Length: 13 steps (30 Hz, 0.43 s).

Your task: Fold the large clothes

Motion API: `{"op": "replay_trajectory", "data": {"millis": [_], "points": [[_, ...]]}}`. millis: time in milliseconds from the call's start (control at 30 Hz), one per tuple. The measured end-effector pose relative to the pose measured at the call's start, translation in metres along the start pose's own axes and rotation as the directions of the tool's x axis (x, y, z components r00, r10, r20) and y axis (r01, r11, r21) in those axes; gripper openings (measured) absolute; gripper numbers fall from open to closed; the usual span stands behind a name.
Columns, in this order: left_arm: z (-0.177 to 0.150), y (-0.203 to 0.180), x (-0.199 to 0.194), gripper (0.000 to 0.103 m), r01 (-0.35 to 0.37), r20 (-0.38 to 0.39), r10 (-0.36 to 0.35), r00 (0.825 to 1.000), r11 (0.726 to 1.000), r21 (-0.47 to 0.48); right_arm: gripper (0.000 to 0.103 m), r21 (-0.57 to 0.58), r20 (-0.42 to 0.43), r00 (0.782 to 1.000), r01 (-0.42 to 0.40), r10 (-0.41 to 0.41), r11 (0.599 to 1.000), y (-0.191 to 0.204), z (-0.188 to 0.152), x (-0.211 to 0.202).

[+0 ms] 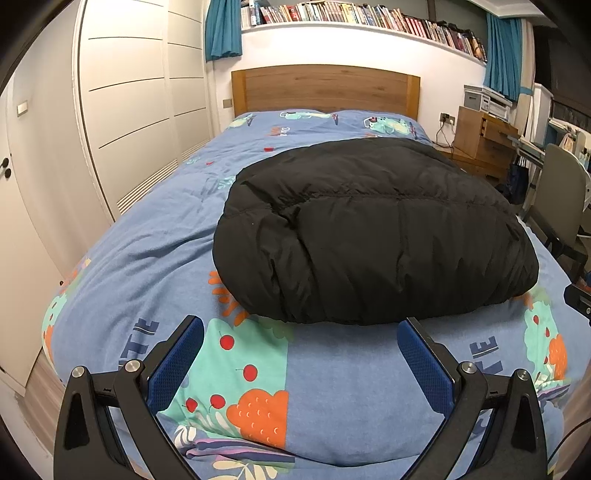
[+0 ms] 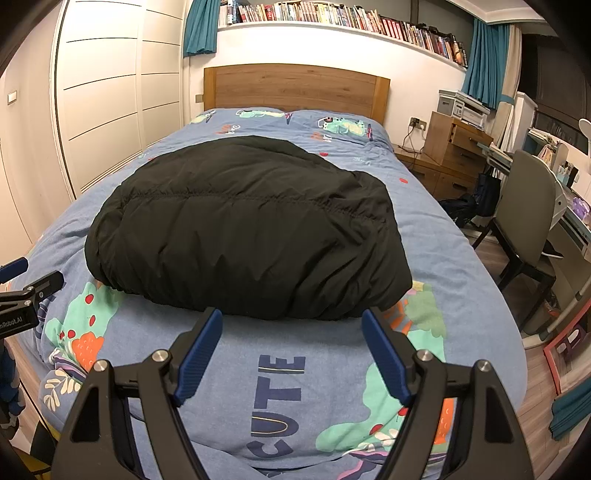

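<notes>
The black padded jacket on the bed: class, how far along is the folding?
Done: the black padded jacket lies as a compact folded bundle on the blue patterned duvet. In hand: nothing; the left gripper and right gripper both hover open, short of its near edge. Left: probably little, perhaps tidying.

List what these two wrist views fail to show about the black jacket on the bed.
- Black jacket sleeves, zip, collar: hidden in both views, tucked inside the folded bundle.
- Its far edge: hidden by its own bulk.
- Bedspread beneath it: covered.
- Shelf books: titles too small.
- Both grippers' jaws stand open, empty.
</notes>
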<state>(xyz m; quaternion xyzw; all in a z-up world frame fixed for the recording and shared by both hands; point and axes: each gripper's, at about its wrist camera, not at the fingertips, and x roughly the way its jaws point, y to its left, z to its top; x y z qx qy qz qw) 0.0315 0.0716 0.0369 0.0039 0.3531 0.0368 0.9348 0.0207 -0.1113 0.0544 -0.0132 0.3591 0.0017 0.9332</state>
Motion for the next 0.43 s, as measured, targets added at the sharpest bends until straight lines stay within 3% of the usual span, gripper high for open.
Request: {"op": "replay_trajectory", "data": {"millis": [433], "points": [[0.0006,-0.0024,-0.0023,0.102,0.012,-0.009,-0.012,1.0,1.0,0.008,0.077,0.0,-0.002,1.0,0.002,-0.002,1.0,-0.0016,-0.001,0.0018]]}}
